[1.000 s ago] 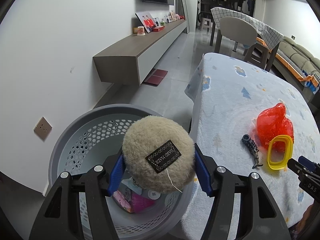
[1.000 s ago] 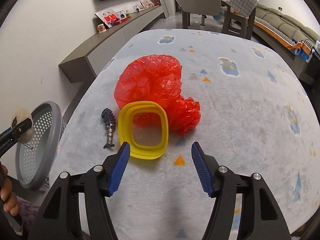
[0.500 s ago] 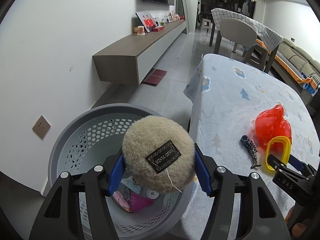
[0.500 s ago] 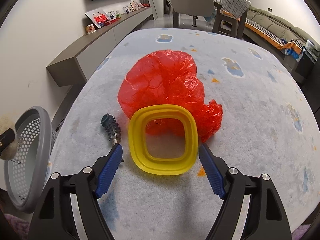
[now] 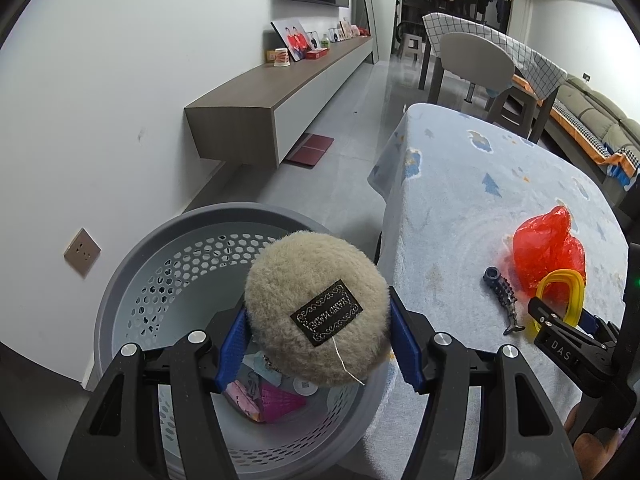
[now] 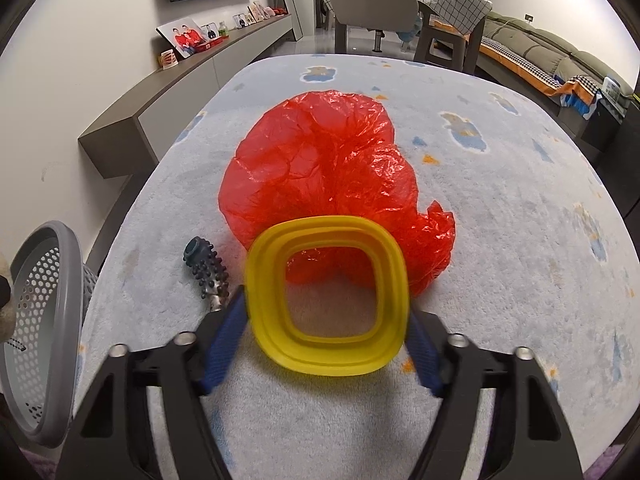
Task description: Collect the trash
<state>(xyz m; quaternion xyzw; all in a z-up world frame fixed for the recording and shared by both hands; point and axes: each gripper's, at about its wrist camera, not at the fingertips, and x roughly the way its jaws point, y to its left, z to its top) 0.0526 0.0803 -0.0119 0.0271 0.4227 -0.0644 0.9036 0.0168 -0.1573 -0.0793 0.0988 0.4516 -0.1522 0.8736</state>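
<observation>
My left gripper [image 5: 318, 338] is shut on a beige fluffy puff [image 5: 316, 312] with a black label, held above the grey perforated basket [image 5: 132, 264] that holds pink and pale scraps. My right gripper [image 6: 326, 316] has its blue pads [image 6: 224, 336] against both sides of a yellow square plastic ring [image 6: 326, 300] on the table. A crumpled red plastic bag [image 6: 324, 176] lies just behind the ring. A dark spiky roller [image 6: 208, 272] lies to its left. In the left wrist view the right gripper [image 5: 560, 328] sits at the ring [image 5: 560, 296].
The table wears a pale blue fleecy cloth [image 6: 500, 200]. The basket [image 6: 44, 320] stands on the floor by the table's left edge. A wall shelf [image 5: 280, 92], a chair [image 6: 372, 4] and a sofa [image 6: 560, 56] stand beyond.
My right gripper has moved forward around the yellow ring and its pads have closed in against the ring's sides. My left gripper still holds the puff over the basket.
</observation>
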